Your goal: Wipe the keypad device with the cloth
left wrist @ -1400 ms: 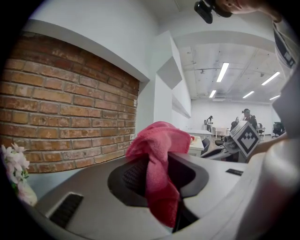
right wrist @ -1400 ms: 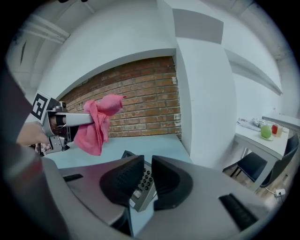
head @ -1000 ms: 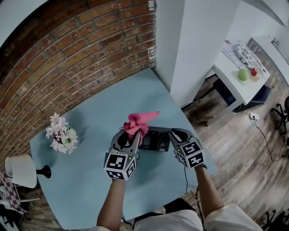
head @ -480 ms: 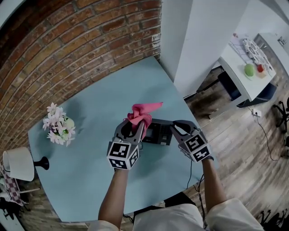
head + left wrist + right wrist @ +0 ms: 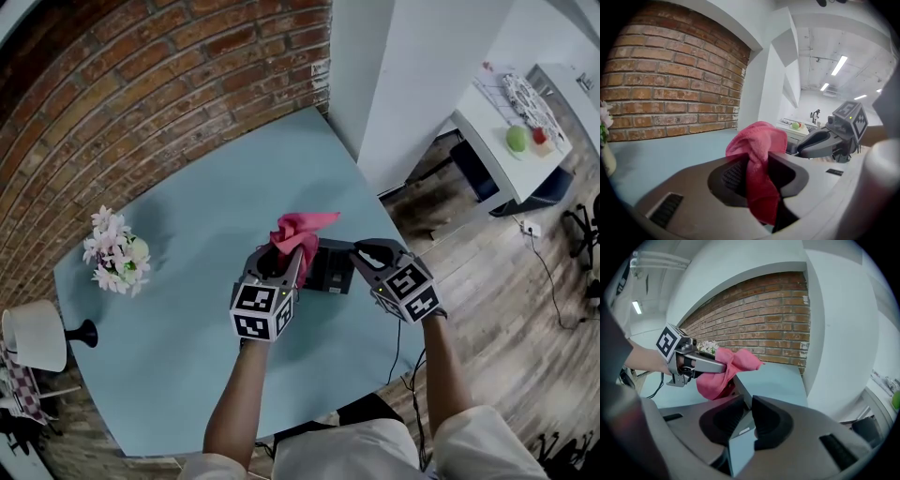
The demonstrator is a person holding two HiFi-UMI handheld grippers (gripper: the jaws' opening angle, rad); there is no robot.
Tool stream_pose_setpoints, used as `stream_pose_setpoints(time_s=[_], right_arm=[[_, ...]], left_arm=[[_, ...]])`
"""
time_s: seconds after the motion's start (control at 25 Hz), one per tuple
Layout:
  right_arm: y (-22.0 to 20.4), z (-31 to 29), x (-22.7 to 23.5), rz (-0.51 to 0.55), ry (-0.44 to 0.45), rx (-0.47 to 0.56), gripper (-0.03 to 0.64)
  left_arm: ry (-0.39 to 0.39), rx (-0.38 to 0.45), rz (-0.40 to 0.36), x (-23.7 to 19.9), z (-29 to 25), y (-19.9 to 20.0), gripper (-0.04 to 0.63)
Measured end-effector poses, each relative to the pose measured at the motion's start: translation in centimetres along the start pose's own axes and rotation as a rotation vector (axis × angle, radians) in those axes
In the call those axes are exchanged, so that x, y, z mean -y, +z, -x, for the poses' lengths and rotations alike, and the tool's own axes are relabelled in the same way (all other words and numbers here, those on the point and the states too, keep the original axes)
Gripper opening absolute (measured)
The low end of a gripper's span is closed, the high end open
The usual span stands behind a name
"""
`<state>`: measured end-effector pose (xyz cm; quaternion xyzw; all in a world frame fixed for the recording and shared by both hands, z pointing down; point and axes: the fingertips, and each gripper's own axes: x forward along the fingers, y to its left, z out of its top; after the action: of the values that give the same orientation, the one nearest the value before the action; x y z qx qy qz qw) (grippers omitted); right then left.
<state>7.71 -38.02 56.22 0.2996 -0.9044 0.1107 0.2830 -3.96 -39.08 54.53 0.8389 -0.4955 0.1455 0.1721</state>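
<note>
- On counter, near front edge: keypad device.
- Over its left end: cloth, in left tongs.
- Clamped on its right end: right tongs.
- Far left on counter: flowers.

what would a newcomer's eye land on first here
The bright pink cloth, bunched in the left claw over the pale blue table. Next, the dark keypad device beside it, its edge pinched by the right claw, and the white flowers at the table's left.
</note>
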Motion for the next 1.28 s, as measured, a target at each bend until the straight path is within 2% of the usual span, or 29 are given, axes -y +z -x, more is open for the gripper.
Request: stream_pose_setpoints(time_s=[0.36,0.72,1.28], right_arm=[[0.0,0.2,0.2,-0.055,0.003,0.031,0.082],[0.0,0.1,0.1,-0.021,0.002,0.032,0.085],[0.1,0.1,0.2,-0.049,-0.014,0.036,0.086]], left_arm=[[-0.002,-0.03,0.044,0.3,0.6,-2.5,0.147],[0.013,-0.038,0.099,0.5,1.3,-5.1,0.149],[-0.004,-0.073,0.197,1.8,2.1,-9.5,0.15]])
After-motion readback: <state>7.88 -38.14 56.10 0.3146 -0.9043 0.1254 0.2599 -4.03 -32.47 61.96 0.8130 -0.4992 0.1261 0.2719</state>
